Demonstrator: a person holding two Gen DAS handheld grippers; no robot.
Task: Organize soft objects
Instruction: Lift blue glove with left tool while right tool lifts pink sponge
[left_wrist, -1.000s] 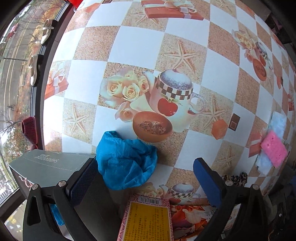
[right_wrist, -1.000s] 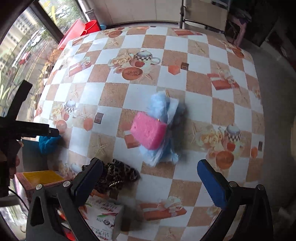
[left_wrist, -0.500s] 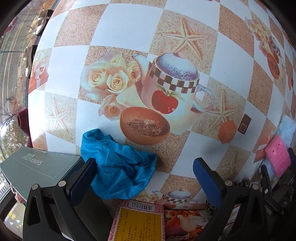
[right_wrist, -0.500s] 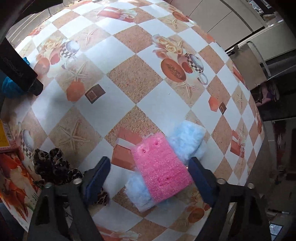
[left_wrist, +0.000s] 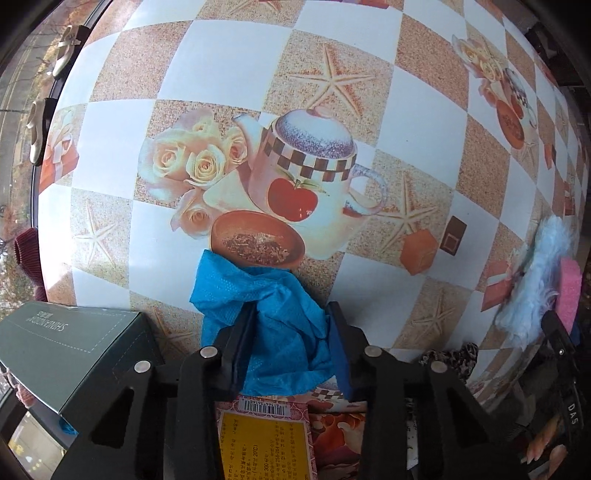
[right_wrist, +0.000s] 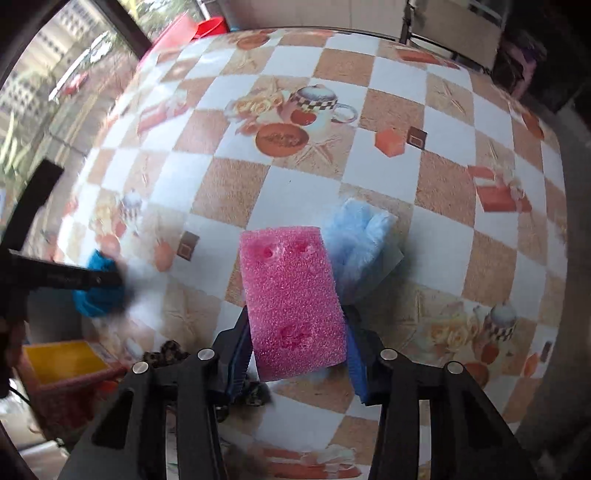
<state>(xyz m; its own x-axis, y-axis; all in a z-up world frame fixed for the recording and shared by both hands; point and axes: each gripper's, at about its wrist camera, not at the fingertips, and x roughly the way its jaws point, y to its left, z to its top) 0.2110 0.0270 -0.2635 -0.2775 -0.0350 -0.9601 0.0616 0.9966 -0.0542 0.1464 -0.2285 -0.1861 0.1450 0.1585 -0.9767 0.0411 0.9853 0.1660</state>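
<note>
A crumpled blue cloth (left_wrist: 266, 314) lies on the patterned tablecloth (left_wrist: 229, 66). My left gripper (left_wrist: 291, 310) points down over it. Its jaws are closing, with both pads pressed into the cloth's folds. A pink sponge (right_wrist: 291, 295) rests on a fluffy light-blue cloth (right_wrist: 358, 236). My right gripper (right_wrist: 295, 317) straddles the sponge. Its jaws are closing, and the pads sit against the sponge's two long sides. In the right wrist view, the blue cloth (right_wrist: 99, 291) shows at the far left under the other gripper's dark body. The sponge (left_wrist: 569, 291) and the fluffy cloth (left_wrist: 535, 280) show at the right edge of the left wrist view.
A dark green box (left_wrist: 74, 350) stands just left of my left gripper. A pink box with a yellow label (left_wrist: 266, 443) lies below it. A leopard-print fabric piece (left_wrist: 450, 358) lies between the two grippers. Windows run along the table's left edge.
The left jaws went from wide apart to closed in on the blue cloth. The right gripper came down over the pink sponge and its jaws narrowed around it.
</note>
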